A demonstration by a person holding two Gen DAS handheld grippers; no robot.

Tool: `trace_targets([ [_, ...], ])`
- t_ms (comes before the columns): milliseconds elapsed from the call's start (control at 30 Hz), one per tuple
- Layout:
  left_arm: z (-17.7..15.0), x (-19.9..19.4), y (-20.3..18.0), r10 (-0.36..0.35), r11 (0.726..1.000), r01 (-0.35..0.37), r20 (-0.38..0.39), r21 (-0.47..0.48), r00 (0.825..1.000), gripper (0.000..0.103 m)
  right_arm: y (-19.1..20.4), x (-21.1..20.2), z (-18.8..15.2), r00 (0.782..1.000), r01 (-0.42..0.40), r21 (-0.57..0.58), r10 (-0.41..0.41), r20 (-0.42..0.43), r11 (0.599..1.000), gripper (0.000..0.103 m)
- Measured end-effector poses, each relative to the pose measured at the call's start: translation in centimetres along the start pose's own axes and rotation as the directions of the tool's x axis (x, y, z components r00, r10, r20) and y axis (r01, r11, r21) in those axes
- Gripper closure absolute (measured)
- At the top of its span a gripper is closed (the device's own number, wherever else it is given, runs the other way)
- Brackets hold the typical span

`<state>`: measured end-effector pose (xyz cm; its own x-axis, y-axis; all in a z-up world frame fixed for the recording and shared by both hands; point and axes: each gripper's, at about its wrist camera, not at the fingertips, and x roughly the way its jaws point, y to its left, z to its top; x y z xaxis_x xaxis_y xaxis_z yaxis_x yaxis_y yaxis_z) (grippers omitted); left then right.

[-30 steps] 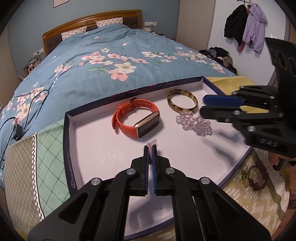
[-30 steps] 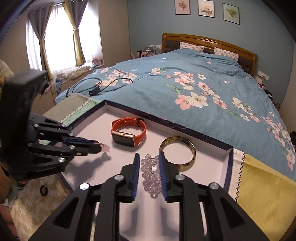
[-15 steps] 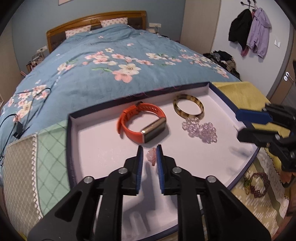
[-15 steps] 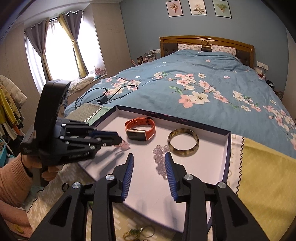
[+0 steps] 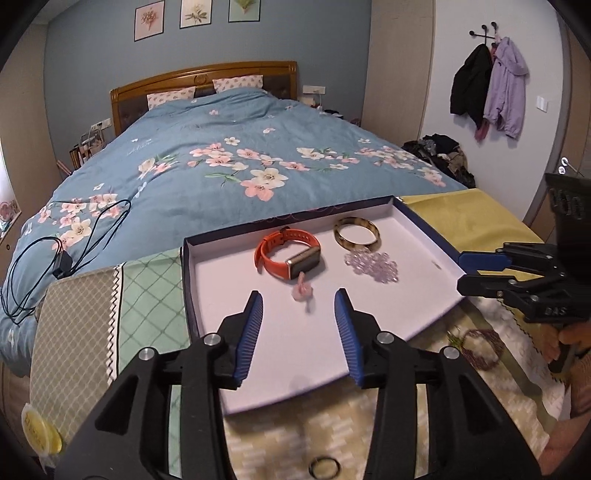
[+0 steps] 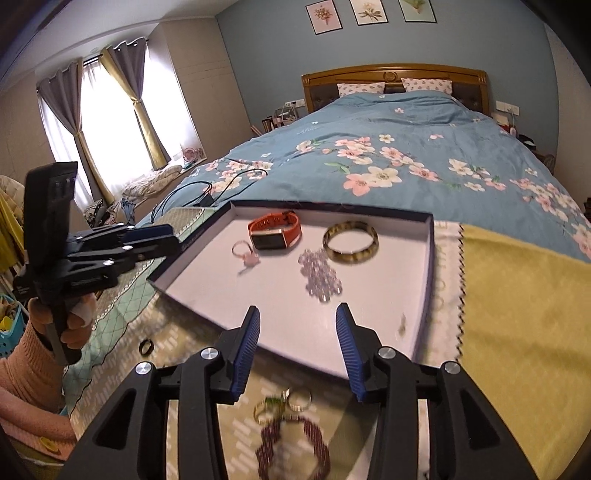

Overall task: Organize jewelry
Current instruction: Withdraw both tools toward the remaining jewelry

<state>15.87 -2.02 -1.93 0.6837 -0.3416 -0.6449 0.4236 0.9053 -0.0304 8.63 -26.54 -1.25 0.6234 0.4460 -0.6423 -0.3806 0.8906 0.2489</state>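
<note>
White tray [image 5: 207,280] holds orange watch [image 5: 286,253], tortoiseshell bangle [image 5: 356,232], clear bead bracelet [image 5: 371,263], pink ring [image 5: 303,291]; all lying flat.

A wide bed with a blue floral duvet [image 5: 236,166] fills the far scene, backed by a carved wooden headboard [image 5: 203,74]. A black coiled cable [image 5: 55,258] lies on its left edge. Three framed flower prints [image 5: 192,14] hang above. Far right, black and lilac jackets [image 5: 491,85] hang from wall hooks. Grey-and-gold curtains [image 6: 110,110] flank a bright window.
</note>
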Motion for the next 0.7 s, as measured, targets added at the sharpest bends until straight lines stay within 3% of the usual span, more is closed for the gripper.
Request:
trace_targets([
  [233, -2.6, -2.3, -0.6, -0.025, 1.000, 0.025, 0.001, -0.010, 1.000, 0.062, 0.1, -0.6, -2.2, 0.999, 0.018, -0.001, -0.018, -0.039, 1.000, 0.063],
  [700, -7.8, -3.8, -2.1, -0.021, 0.999, 0.024, -0.079, 0.033, 0.997, 0.060, -0.2, -1.7, -5.7, 0.993, 0.050, 0.010, -0.048, -0.107, 0.999, 0.063],
])
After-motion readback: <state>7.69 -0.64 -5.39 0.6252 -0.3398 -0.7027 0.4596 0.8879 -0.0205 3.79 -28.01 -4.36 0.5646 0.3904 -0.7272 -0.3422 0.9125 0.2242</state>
